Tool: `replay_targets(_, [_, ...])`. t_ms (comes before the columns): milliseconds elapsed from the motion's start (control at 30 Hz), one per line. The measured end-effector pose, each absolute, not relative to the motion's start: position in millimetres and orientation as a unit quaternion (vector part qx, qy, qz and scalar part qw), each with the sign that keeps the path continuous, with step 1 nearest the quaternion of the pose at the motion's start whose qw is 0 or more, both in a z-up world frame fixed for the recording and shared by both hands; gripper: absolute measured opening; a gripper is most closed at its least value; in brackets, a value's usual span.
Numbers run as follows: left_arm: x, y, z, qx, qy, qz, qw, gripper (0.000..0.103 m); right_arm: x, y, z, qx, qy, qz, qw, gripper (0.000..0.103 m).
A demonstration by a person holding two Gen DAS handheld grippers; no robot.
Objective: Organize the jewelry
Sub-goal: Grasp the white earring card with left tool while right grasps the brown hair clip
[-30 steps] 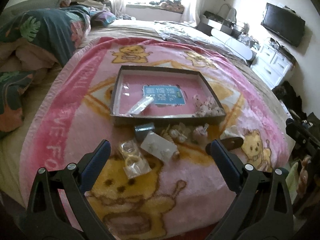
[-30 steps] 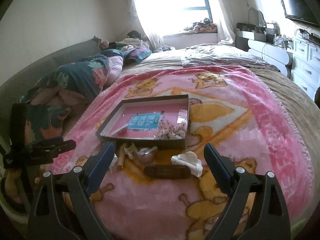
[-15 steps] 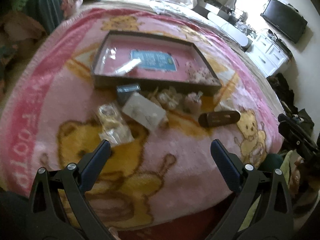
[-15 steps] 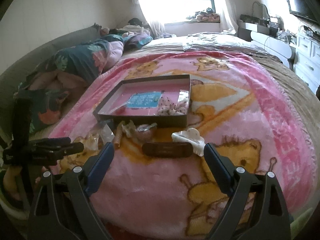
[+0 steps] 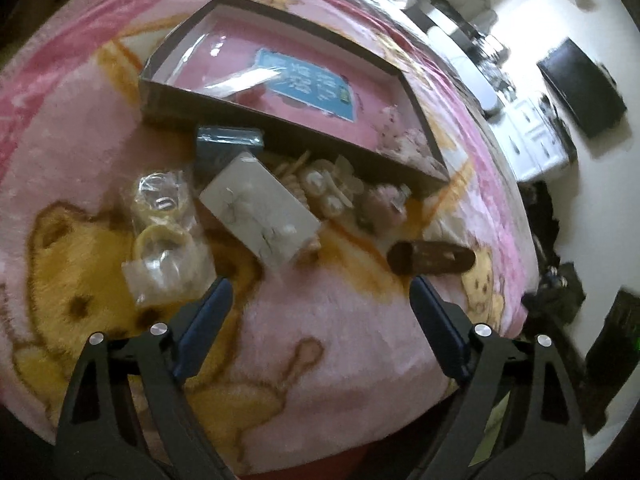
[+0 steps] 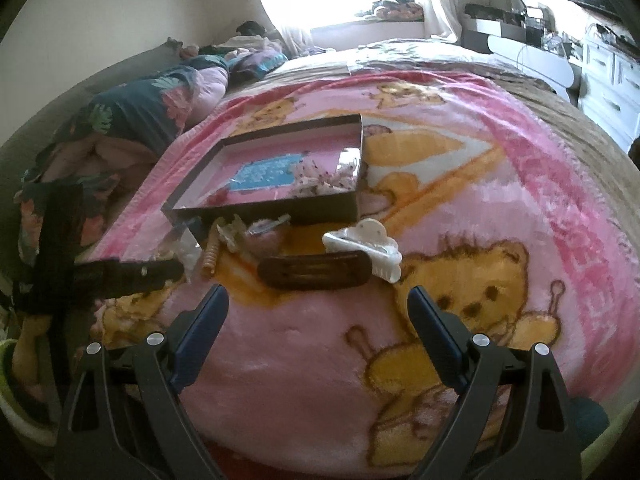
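— What could go wrong here? Everything's heaped so close on the bed.

— Exactly that. The white earring card (image 5: 262,210) at the middle of the left view overlaps the clear plastic bags (image 5: 164,232) and the small clips beside it. My guess: a claw coming down on the soft pink blanket (image 5: 340,344) snags fleece or drags two pieces together. The bags look slippery, too.

— And the left claw (image 5: 318,300)?

— Wide apart but narrowing now, nothing between its jaws, touching nothing. It hovers just below the card.

— The right claw (image 6: 316,304)?

— Spread wide, empty, hanging just short of the brown hair clip (image 6: 314,274) at the frame's centre, with the white claw clip (image 6: 366,246) touching that clip's right end.

— Where should it all go?

— Presumably the shallow dark box (image 6: 280,212) just above the pile; a few pieces already lie inside.
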State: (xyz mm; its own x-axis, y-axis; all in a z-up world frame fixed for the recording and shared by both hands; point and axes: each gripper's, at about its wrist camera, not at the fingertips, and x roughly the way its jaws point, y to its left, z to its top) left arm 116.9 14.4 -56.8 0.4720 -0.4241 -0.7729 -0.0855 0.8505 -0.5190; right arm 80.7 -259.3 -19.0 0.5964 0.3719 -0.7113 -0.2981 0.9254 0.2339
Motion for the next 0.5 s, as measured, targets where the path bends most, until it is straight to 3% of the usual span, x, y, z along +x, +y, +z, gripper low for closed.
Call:
replay_targets(433, [145,31,-66,-0.295,0.494,-0.055,0.816,0.078,111,-246,-63,0.123,0.465,0.170,0.860,0.090])
replay_targets(500, [148,33,-66,-0.291,0.491,-0.043,0.820,0.065,117,-245,-68,0.133,0.469,0.166,0.857,0.090])
